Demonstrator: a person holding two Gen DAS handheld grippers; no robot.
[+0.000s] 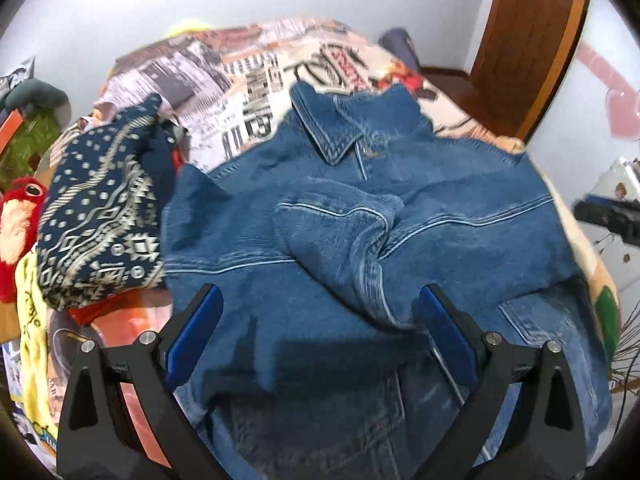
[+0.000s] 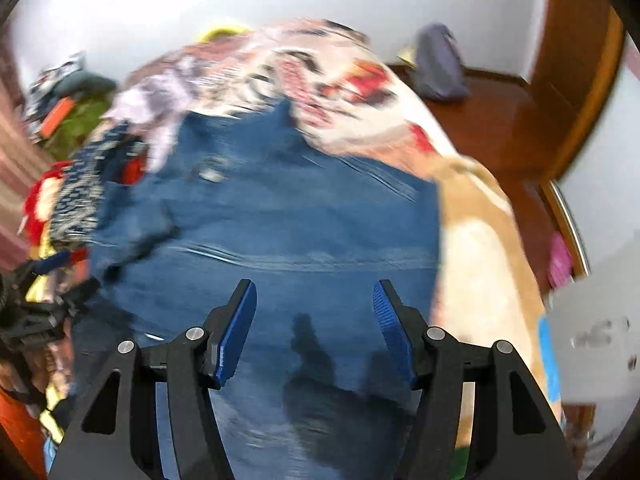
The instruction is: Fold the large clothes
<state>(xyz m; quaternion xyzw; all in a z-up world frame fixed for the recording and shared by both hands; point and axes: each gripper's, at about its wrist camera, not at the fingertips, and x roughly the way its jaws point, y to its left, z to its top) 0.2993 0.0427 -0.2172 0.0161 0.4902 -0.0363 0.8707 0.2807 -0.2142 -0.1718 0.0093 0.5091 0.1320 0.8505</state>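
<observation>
So the denim jacket was lying spread out on the bed, on top of a loud printed bedspread with lettering and cartoon patches. Its collar pointed away from both cameras toward the far wall, so the long axis ran from the near edge of the bed up toward the wall, hem end closest to the grippers. One sleeve looked folded in across the chest, bunched into a ridge near the middle, and the stitched seam line ran crossways over the front. The left gripper hung above the lower part of the jacket with its blue pads spread wide, nothing between them, and I couldn't see them touching the cloth. The right gripper was over the jacket too, nearer the jacket's right edge where the tan part of the bedspread showed; its jaws stood partly apart with nothing pinched, shadow falling on the denim below. That view was pretty smeared, so fine detail was a no-go. Just left of the jacket sat a navy patterned garment in a heap, touching or overlapping the jacket's side, and a red plush toy was further left at the bed's edge. A wooden door stood off to the right.
</observation>
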